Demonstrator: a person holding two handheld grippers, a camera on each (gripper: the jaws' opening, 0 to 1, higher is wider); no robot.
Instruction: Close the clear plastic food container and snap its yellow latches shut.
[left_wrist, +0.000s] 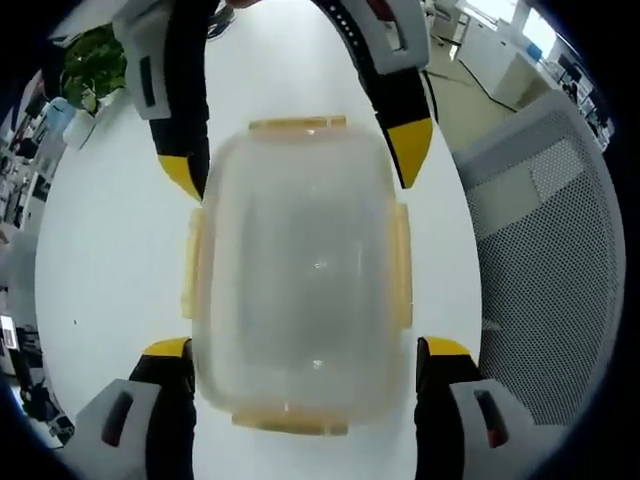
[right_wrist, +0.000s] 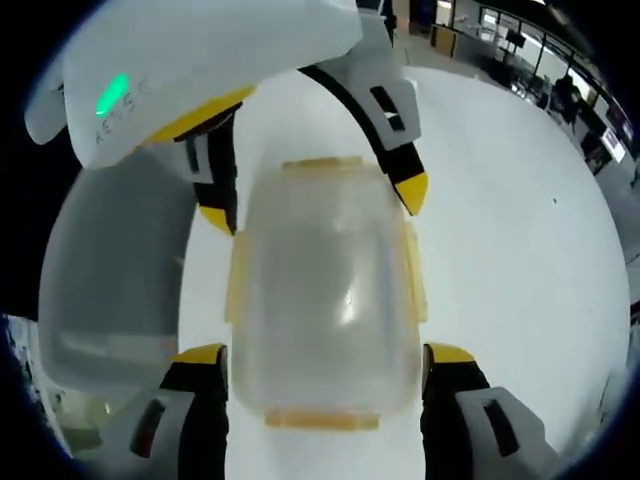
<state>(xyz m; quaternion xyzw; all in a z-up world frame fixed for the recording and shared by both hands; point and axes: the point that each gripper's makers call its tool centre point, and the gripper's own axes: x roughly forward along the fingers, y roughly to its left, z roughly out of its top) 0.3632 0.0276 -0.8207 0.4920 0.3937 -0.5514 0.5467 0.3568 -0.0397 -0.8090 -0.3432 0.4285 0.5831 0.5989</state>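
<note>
A white tabletop (left_wrist: 100, 260) carries the clear rectangular plastic food container (left_wrist: 300, 270), lid seated, lying between both pairs of wide-spread fingers. Its yellow latches (left_wrist: 192, 262) look still flared outward, so latching seems in hand. The left gripper (left_wrist: 305, 355) and right gripper (right_wrist: 325, 360) grasp nothing; next, press each latch down.

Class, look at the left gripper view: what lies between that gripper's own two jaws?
The clear plastic food container, lid on, lies between them on the white table, its yellow latches facing the jaws.
</note>
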